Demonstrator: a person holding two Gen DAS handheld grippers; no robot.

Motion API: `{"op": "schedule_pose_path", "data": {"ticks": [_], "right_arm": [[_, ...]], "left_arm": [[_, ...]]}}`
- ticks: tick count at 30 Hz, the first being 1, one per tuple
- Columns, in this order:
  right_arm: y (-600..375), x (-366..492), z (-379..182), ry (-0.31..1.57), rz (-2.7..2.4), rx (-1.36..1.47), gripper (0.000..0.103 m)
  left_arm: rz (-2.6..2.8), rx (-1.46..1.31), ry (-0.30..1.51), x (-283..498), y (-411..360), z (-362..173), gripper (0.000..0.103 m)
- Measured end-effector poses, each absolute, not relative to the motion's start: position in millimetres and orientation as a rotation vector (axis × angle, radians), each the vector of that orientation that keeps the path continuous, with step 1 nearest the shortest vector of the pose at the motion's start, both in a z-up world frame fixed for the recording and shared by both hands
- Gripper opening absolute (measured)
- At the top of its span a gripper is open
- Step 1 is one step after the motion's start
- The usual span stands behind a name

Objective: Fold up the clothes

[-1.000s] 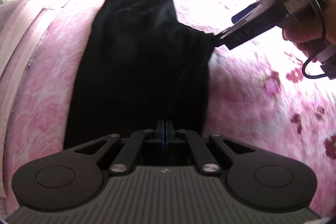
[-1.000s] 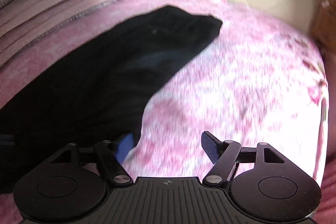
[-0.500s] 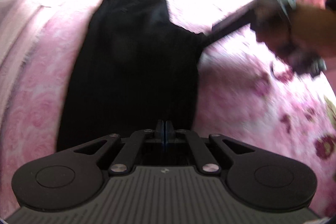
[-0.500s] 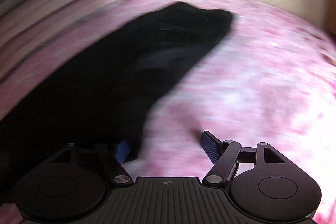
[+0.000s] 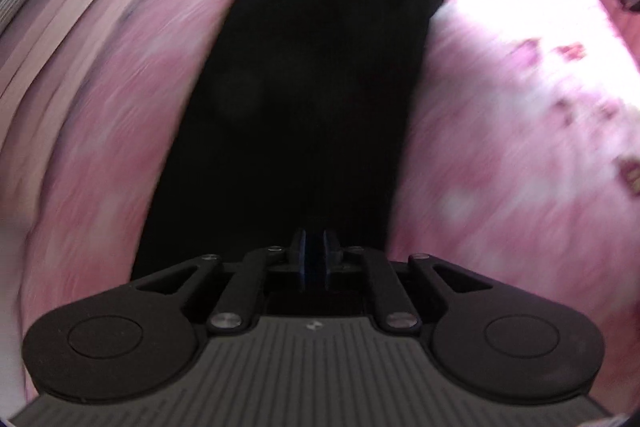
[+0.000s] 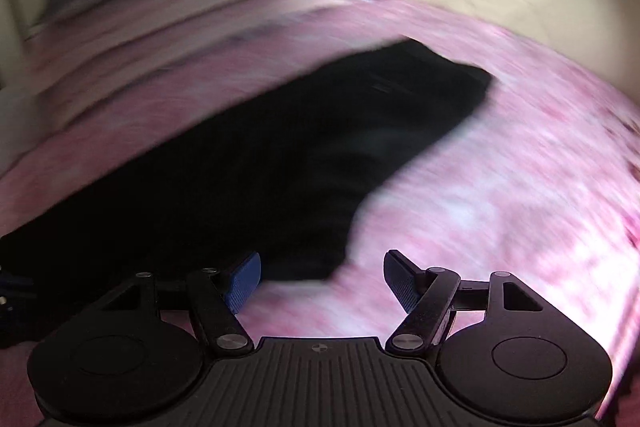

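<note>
Black trousers on a pink bed

The long black cloth trousers (image 5: 304, 99) lie stretched up the middle of the pink flowery bedspread (image 5: 500, 155), so folding looks partly done at most. The left gripper (image 5: 314, 259) pinches their near end, fingers together. The right gripper (image 6: 320, 279) sits low by a side edge, fingers apart, holding nothing.

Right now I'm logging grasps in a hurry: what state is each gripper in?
Left gripper: jaws shut on the black garment.
Right gripper: jaws open, holding nothing, beside the garment's edge.
</note>
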State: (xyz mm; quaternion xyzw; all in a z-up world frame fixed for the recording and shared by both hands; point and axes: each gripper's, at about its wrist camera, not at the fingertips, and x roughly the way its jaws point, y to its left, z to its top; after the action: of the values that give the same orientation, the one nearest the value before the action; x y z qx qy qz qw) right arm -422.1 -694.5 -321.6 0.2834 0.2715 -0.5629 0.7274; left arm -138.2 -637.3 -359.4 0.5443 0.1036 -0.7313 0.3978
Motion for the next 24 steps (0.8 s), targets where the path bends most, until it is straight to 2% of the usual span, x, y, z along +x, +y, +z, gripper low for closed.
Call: {"op": "schedule_pose_path", "data": {"ticks": [4, 7, 12, 16, 21, 24], "right_arm": [[-715, -366, -348, 0.608, -1.058, 0.583, 0.072], [-728, -342, -377, 0.740, -1.046, 0.620, 0.072], [-702, -300, -363, 0.808, -0.984, 0.434, 0.072], [-679, -245, -365, 0.845, -0.785, 0.389, 0.072], [-670, -169, -366, 0.813, -0.602, 0.312, 0.072], [-674, -128, -380, 0.857, -0.527, 0.348, 0.072]], "left_arm": [[-1.668, 1.426, 0.321, -77, -617, -383, 0.008], [-1.528, 1.420, 0.368, -24, -596, -393, 0.008], [-1.350, 1.380, 0.435, 56, -559, -390, 0.009], [-1.251, 1.297, 0.490, 119, -535, -380, 0.009], [-1.268, 1.136, 0.544, 170, -544, -377, 0.012], [-1.282, 1.042, 0.575, 199, -552, -377, 0.012]]}}
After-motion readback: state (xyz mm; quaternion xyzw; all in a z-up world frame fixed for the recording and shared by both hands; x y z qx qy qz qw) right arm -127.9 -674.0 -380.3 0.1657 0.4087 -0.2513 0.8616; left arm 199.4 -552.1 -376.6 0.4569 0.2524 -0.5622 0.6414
